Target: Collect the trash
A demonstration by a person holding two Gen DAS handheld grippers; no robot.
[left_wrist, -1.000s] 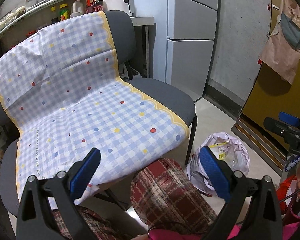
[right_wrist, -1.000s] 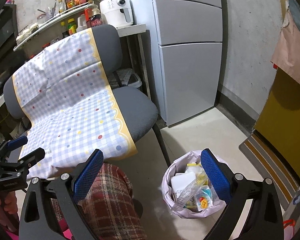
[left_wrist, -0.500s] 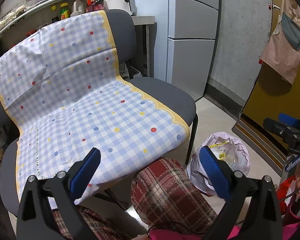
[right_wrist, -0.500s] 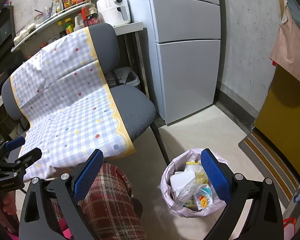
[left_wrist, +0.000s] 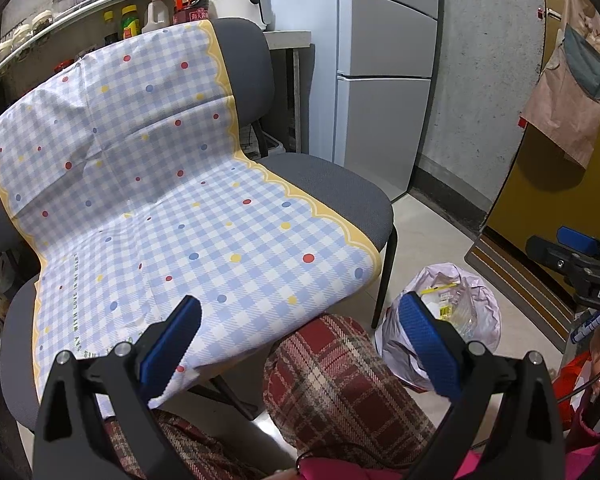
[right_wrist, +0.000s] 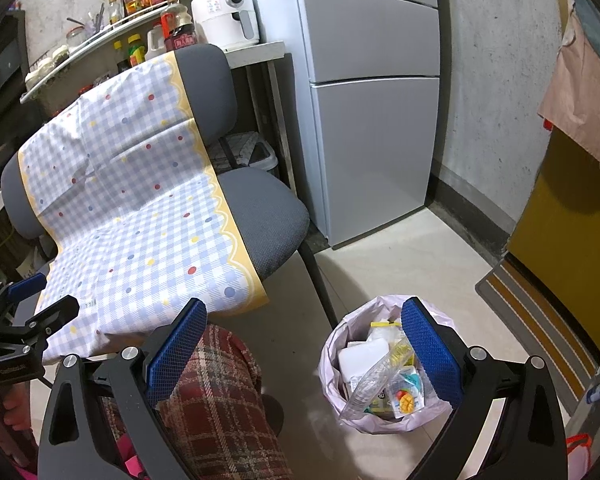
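A small bin lined with a pale pink bag (right_wrist: 332, 364) stands on the floor right of the chair, filled with wrappers, a white box and clear plastic (right_wrist: 380, 376). It also shows in the left wrist view (left_wrist: 488, 308). My right gripper (right_wrist: 300, 348) is open and empty, held above the bin and my knee. My left gripper (left_wrist: 300, 340) is open and empty, over the chair's front edge. A blue-checked dotted cloth (left_wrist: 160, 200) covers the grey chair (left_wrist: 332, 188); I see no trash on it.
A grey fridge (right_wrist: 372, 92) stands behind the bin. A shelf with bottles (left_wrist: 140, 20) and a white air fryer (right_wrist: 228, 16) are behind the chair. A striped mat (right_wrist: 540, 320) lies by the yellow door. My plaid-trousered knee (left_wrist: 340, 384) is below the grippers.
Both views have drifted slightly; the right gripper has risen a little, so the bin sits lower in its view. Both grippers stay open and empty.
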